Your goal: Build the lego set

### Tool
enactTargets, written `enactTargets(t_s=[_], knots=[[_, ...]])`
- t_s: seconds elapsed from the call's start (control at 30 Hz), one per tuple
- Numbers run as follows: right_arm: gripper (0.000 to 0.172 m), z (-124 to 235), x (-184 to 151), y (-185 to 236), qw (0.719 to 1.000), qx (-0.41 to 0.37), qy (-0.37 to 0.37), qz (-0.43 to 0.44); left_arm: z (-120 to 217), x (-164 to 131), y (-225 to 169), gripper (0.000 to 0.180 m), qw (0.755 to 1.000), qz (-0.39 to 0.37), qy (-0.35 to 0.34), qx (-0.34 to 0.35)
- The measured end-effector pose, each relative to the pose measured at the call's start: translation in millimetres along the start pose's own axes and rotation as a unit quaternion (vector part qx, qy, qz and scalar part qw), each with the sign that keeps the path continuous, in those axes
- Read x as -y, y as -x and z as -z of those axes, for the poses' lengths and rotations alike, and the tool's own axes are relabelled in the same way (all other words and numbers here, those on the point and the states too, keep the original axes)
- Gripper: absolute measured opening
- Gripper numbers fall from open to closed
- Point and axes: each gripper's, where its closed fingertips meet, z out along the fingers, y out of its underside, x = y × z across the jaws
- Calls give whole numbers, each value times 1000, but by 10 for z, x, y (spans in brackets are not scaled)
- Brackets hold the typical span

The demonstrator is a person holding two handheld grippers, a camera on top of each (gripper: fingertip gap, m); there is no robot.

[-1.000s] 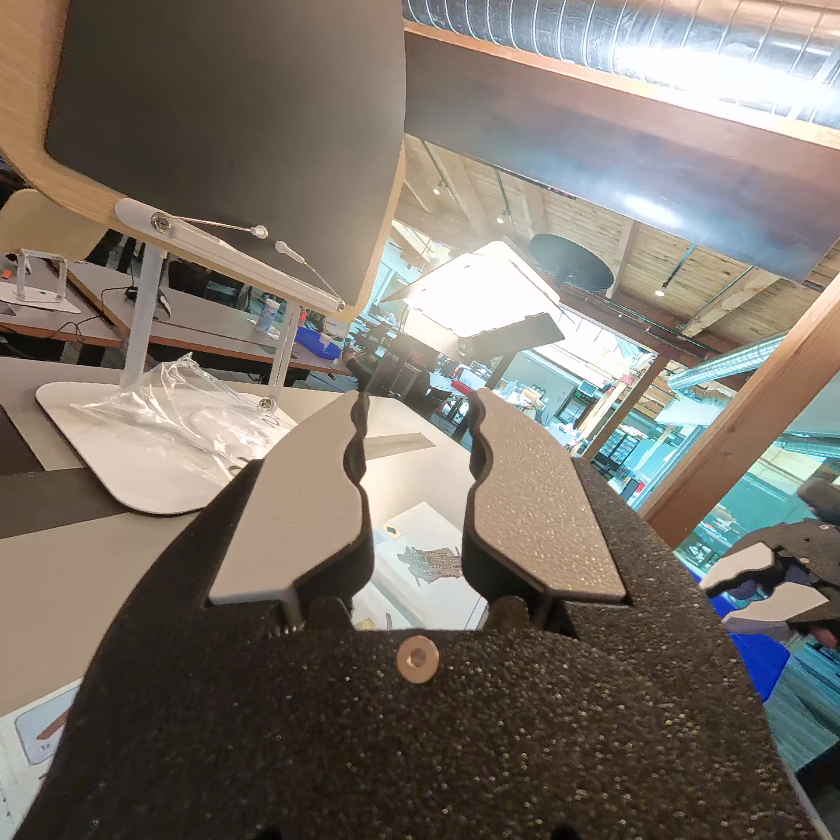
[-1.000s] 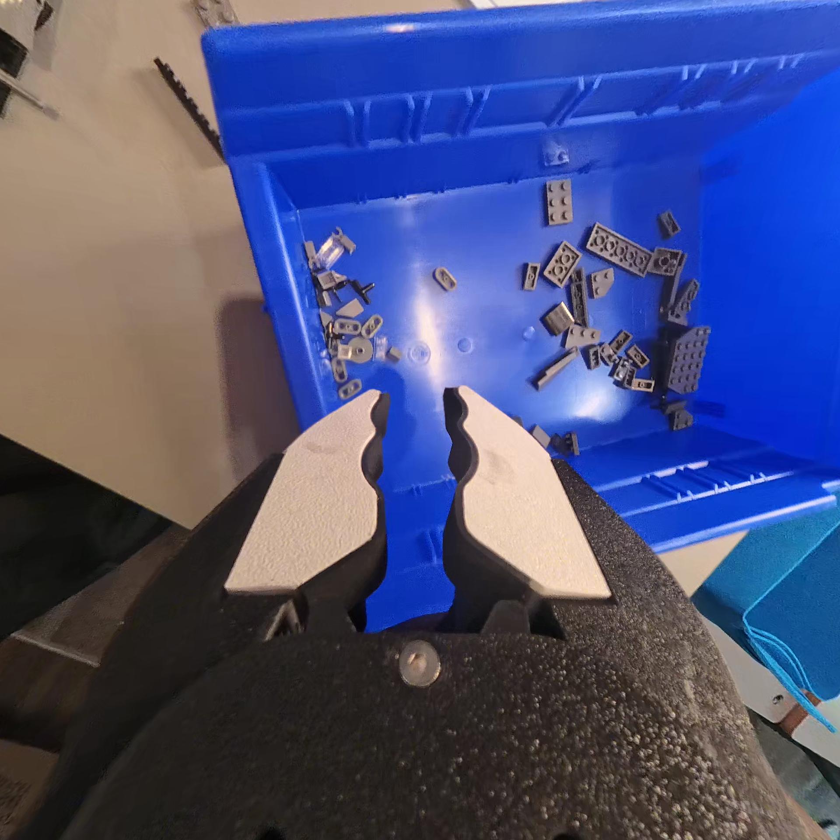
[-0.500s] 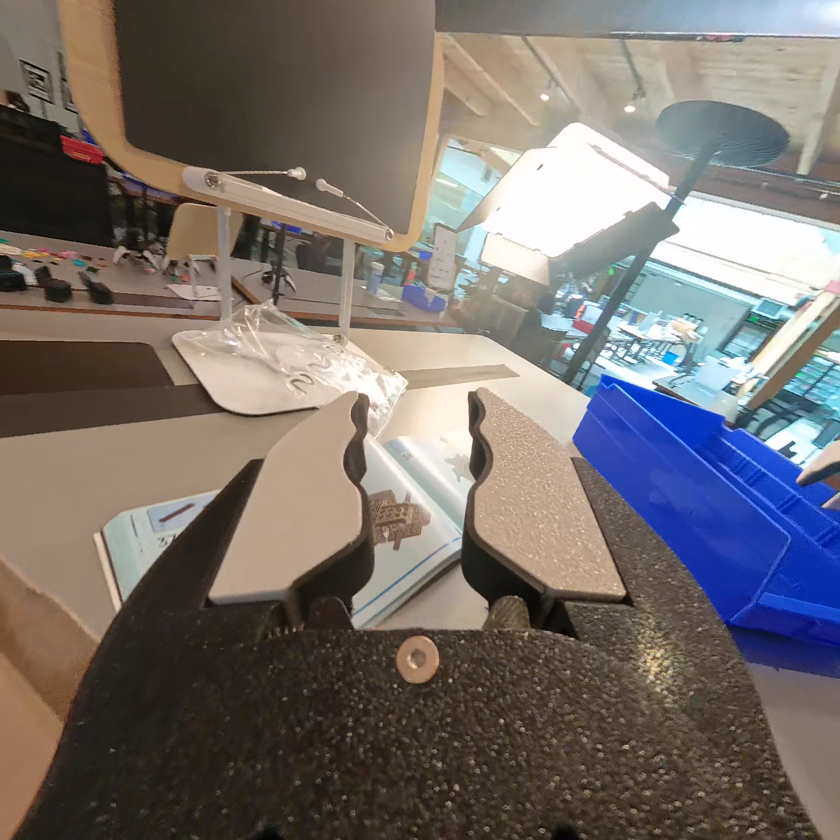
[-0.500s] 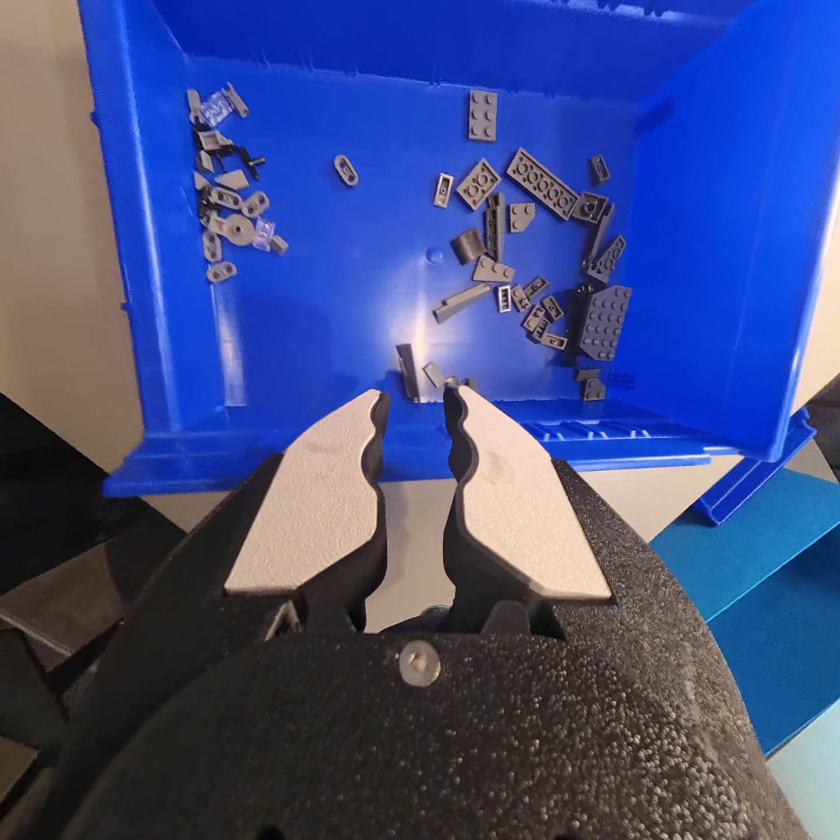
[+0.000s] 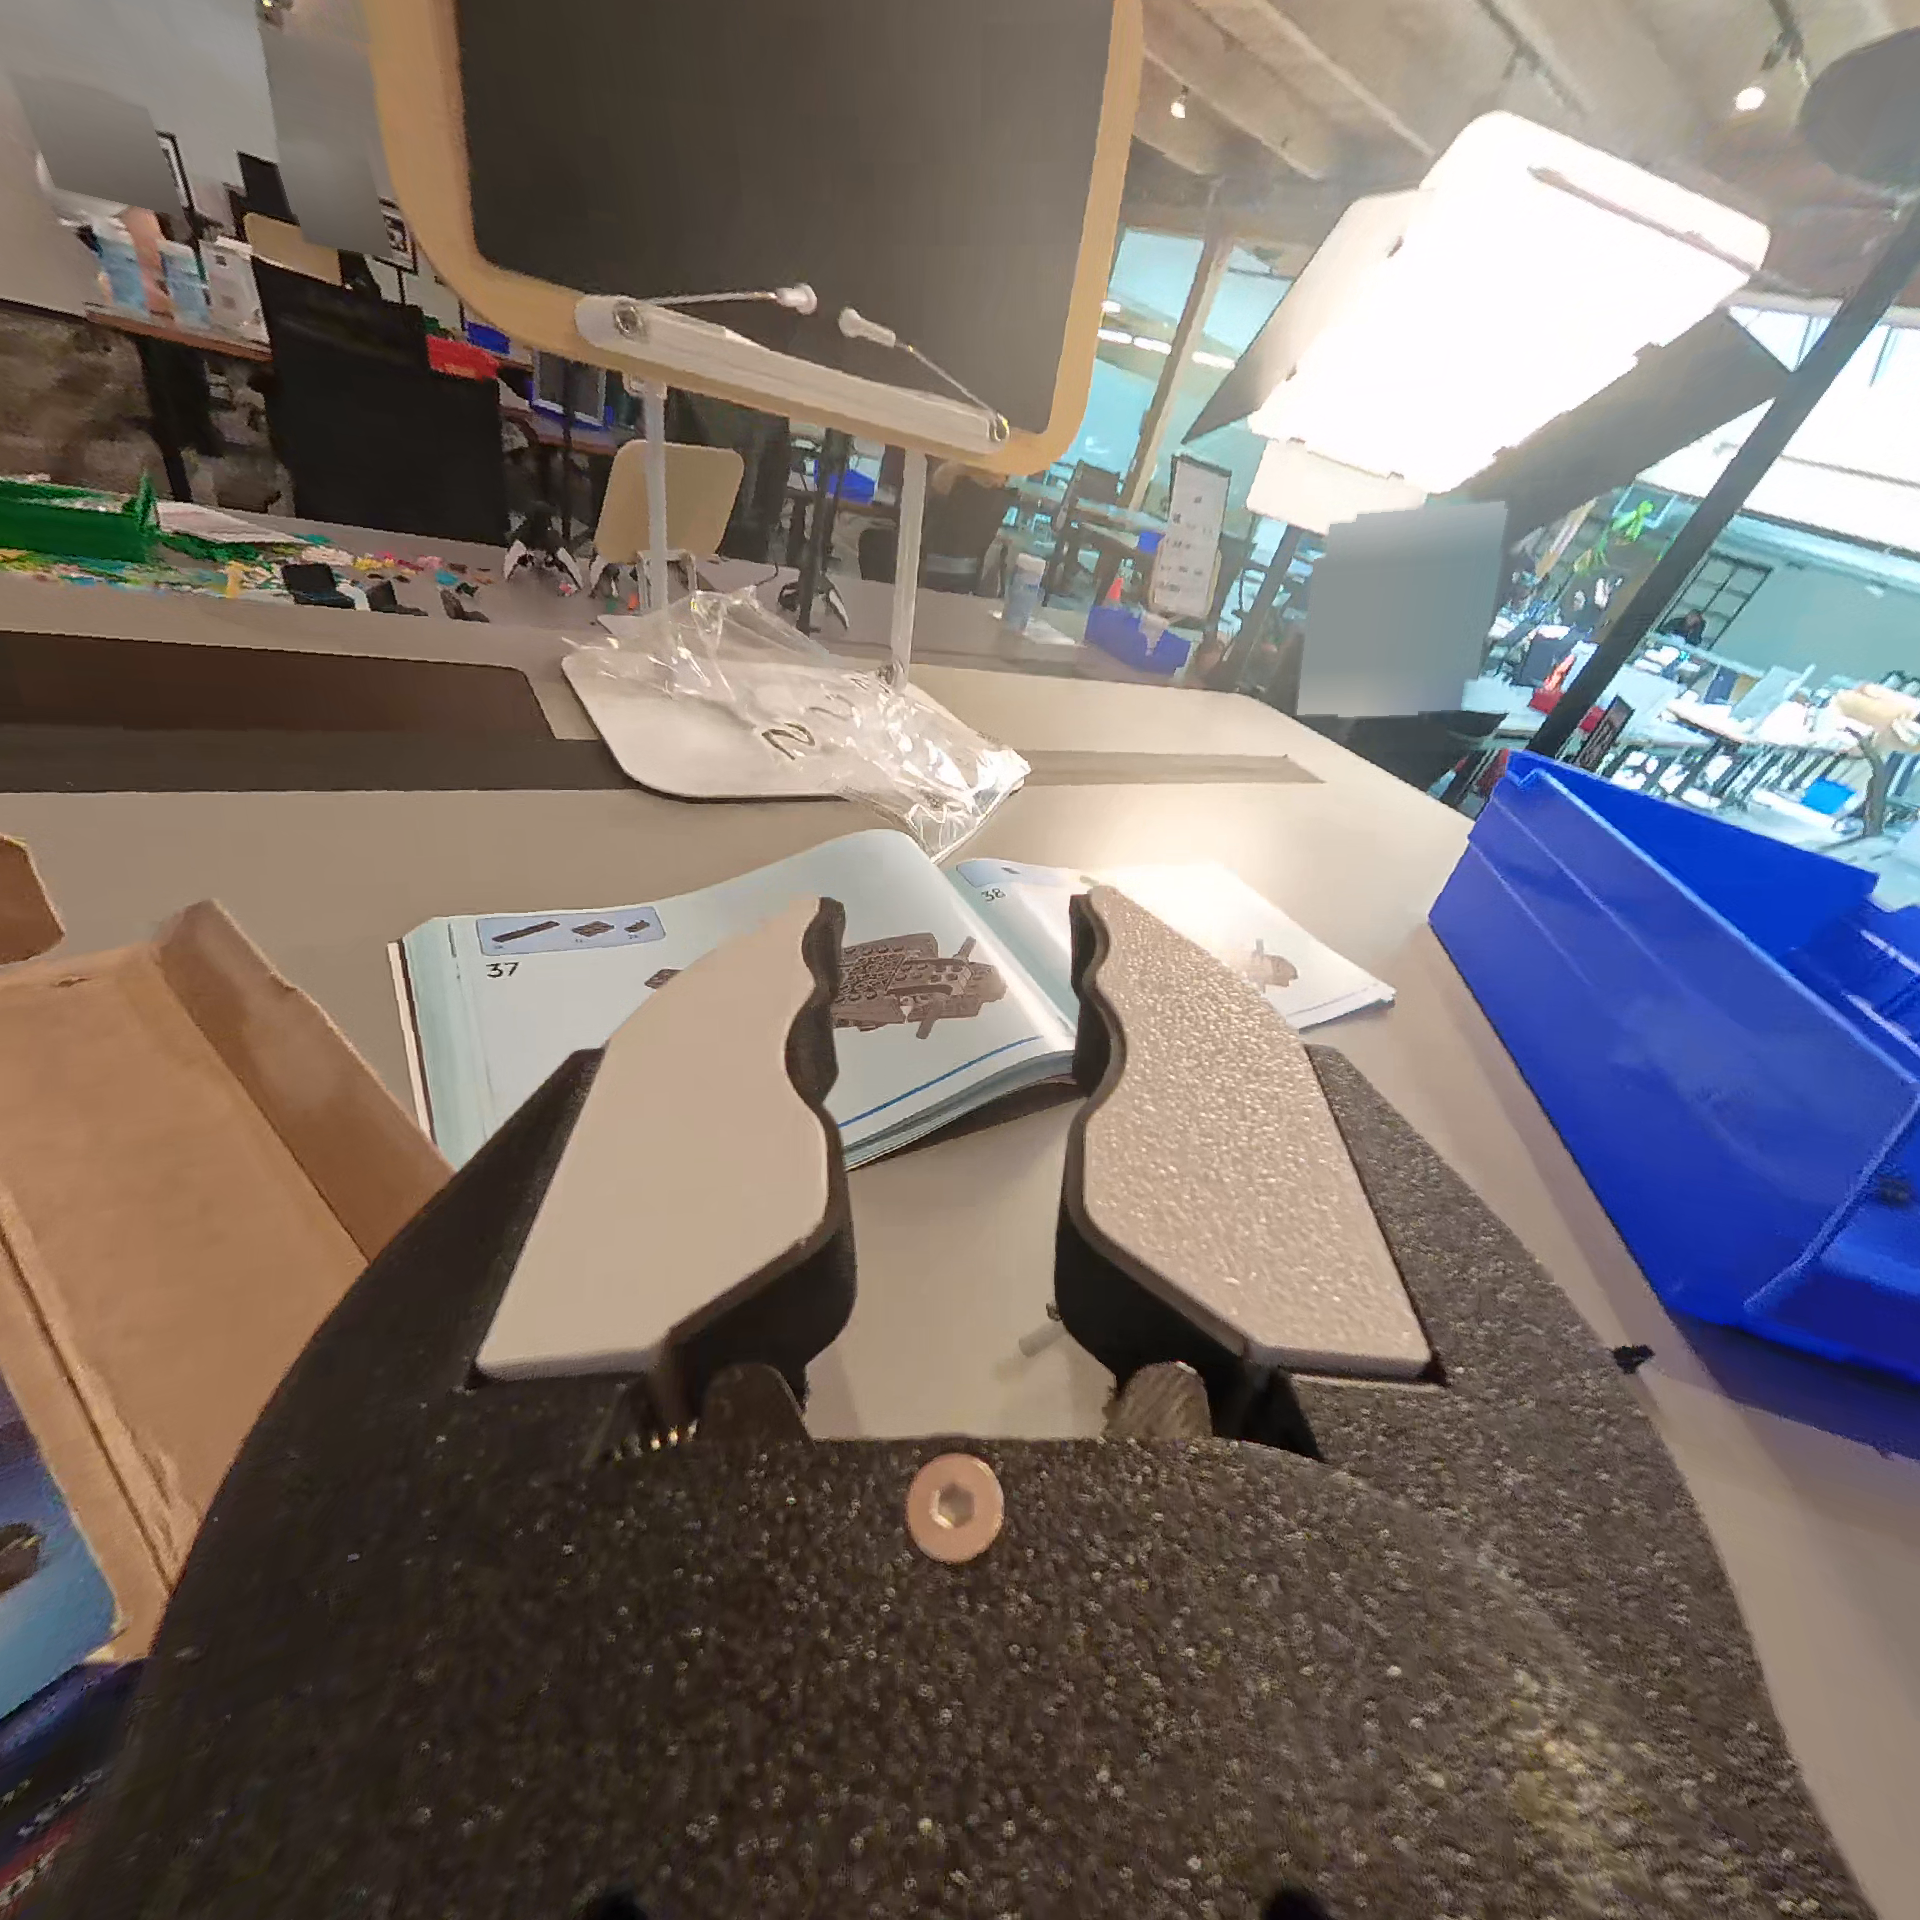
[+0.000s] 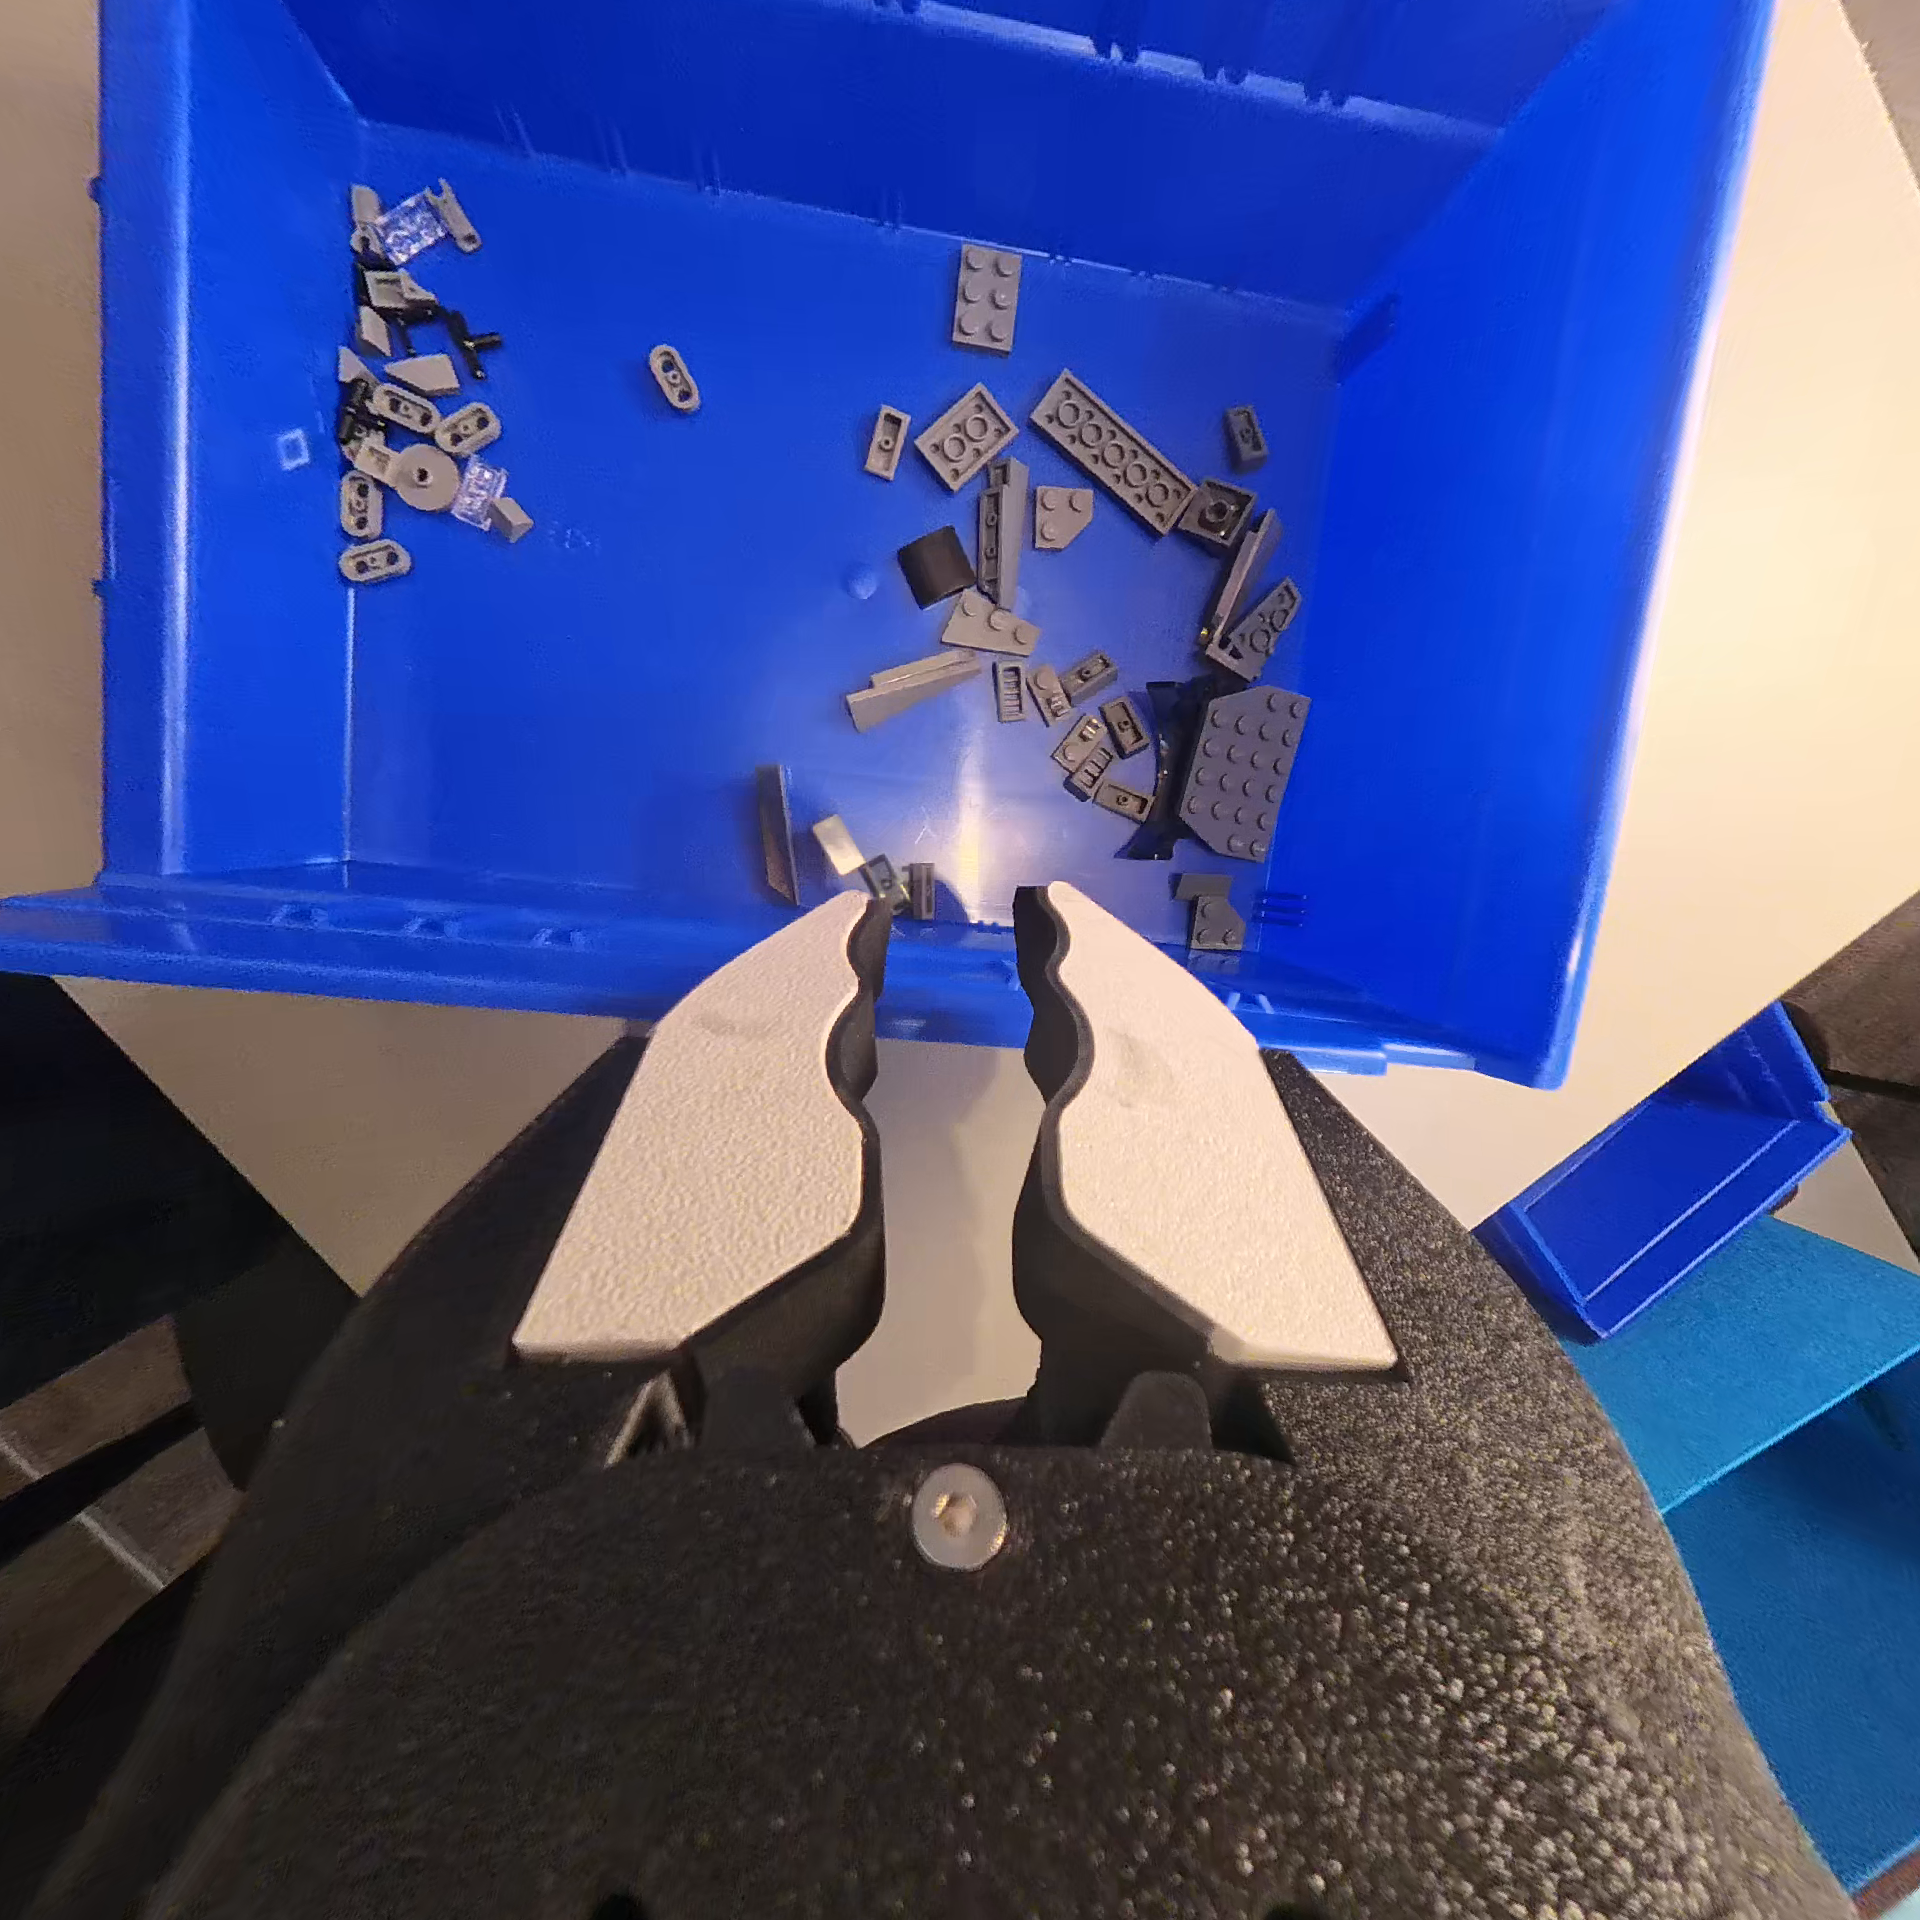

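Note:
My left gripper (image 5: pixel 951 920) is open and empty, held above the open instruction booklet (image 5: pixel 727 997) on the grey table (image 5: pixel 260 852). My right gripper (image 6: pixel 951 899) is open and empty, above the near rim of the blue bin (image 6: pixel 623 644). The bin holds several loose grey Lego pieces: a cluster at the right with a large wedge plate (image 6: pixel 1242 774) and a long plate (image 6: pixel 1112 452), and a cluster of small parts at the left (image 6: pixel 410 416). A few small pieces (image 6: pixel 883 873) lie just beyond my right fingertips. The bin also shows in the left wrist view (image 5: pixel 1683 1018) at the right.
A clear plastic bag (image 5: pixel 831 717) lies on the white base of a board stand (image 5: pixel 790 208) behind the booklet. A brown cardboard box (image 5: pixel 156 1143) is at the left. A smaller blue bin (image 6: pixel 1662 1195) sits at the right in the right wrist view.
My left gripper has tilted down from the ceiling toward the table and booklet. My right gripper has pulled back from inside the bin to above its near rim. Both stay open.

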Motion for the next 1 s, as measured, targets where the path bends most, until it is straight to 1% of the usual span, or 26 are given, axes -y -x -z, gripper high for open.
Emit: enactTargets(t_s=[0.1, 0.2, 0.47, 0.7, 0.8, 0.9, 1.0], knots=[[25, -21, -7, -63, 1000, 0, -7, -4, 34, 32, 48, 43, 1000, 27, -15, -5], [25, -59, -18, -106, 1000, 2, -9, -6, 54, 50, 72, 43, 999, 37, -24, -4], [24, -66, -76, -207, 1000, -5, -5, -3, 17, 13, 58, 43, 1000, 28, -8, 1], [24, -62, -54, -229, 1000, -4, -4, 13, -6, -13, 30, 43, 1000, 16, 3, 3], [24, -75, -15, -247, 999, -4, 7, 39, -20, -26, 24, 43, 1000, 11, 8, 4], [23, -118, 107, -275, 995, 0, 22, 100, -25, -32, 20, 43, 1000, 8, 11, 5], [19, -248, 233, -241, 982, 46, 47, 178, -21, -28, 17, 43, 1000, 8, 9, 4]])
